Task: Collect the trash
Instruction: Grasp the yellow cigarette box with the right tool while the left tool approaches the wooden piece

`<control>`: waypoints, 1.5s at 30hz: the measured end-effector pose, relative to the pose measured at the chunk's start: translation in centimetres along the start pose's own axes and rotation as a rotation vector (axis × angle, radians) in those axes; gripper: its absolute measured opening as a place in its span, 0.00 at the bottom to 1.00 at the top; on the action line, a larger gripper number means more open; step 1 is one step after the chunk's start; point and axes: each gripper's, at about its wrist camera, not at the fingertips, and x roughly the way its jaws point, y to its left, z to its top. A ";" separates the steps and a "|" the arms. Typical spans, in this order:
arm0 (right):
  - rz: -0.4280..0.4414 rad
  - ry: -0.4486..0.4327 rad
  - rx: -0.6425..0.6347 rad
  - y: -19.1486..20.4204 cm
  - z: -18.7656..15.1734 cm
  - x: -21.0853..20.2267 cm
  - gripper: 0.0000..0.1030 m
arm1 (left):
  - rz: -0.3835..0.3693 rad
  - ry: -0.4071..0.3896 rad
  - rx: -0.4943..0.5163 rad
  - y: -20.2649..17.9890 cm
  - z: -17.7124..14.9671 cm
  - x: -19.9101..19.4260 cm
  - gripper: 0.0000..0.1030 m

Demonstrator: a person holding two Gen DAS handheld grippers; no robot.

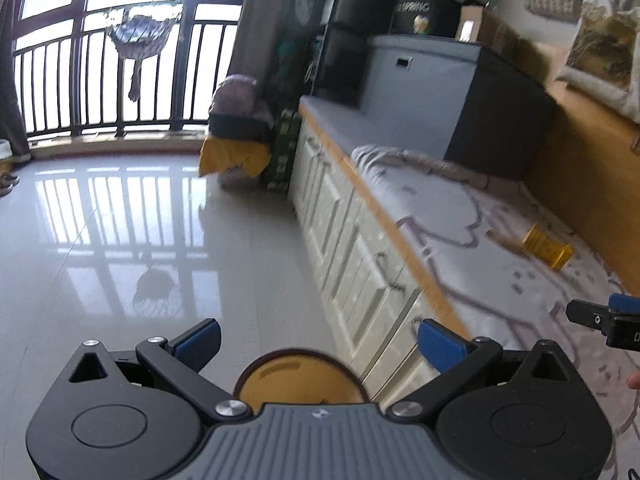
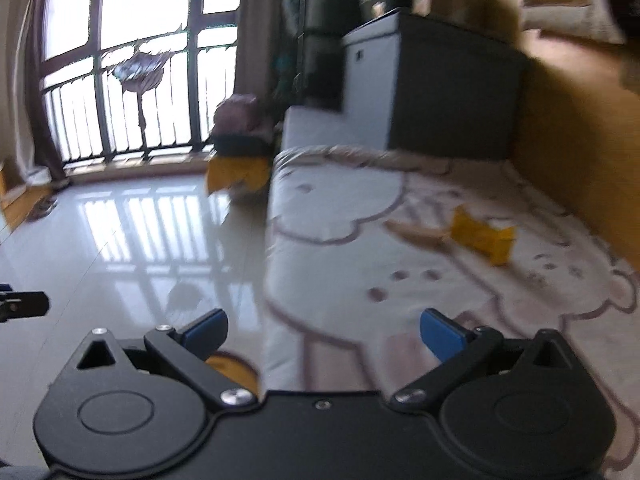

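Both tongs wide and empty, left tongs [image 1: 318, 342], right tongs [image 2: 323, 330], cabinet drawers [image 1: 352, 248] only in left view, yellow wrapper [image 2: 482, 236] on mat

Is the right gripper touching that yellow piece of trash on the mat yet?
Apart. In the right wrist view the right gripper is open and empty, and the yellow trash lies well ahead on the mat, with bare mat between them.
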 end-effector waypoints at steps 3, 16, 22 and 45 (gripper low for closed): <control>-0.040 -0.049 0.006 -2.3 -0.2 -0.5 1.00 | -0.020 -0.030 0.010 -1.9 0.5 0.6 1.00; -0.193 -0.207 0.077 -11.0 -0.5 2.6 1.00 | -0.169 -0.133 0.127 -12.9 2.1 5.7 1.00; -0.266 -0.231 0.145 -14.0 -0.7 6.7 1.00 | -0.209 -0.121 0.180 -17.4 2.4 9.5 1.00; -0.159 -0.100 0.229 -19.1 1.8 19.8 0.64 | -0.221 -0.006 0.205 -25.3 5.8 23.7 1.00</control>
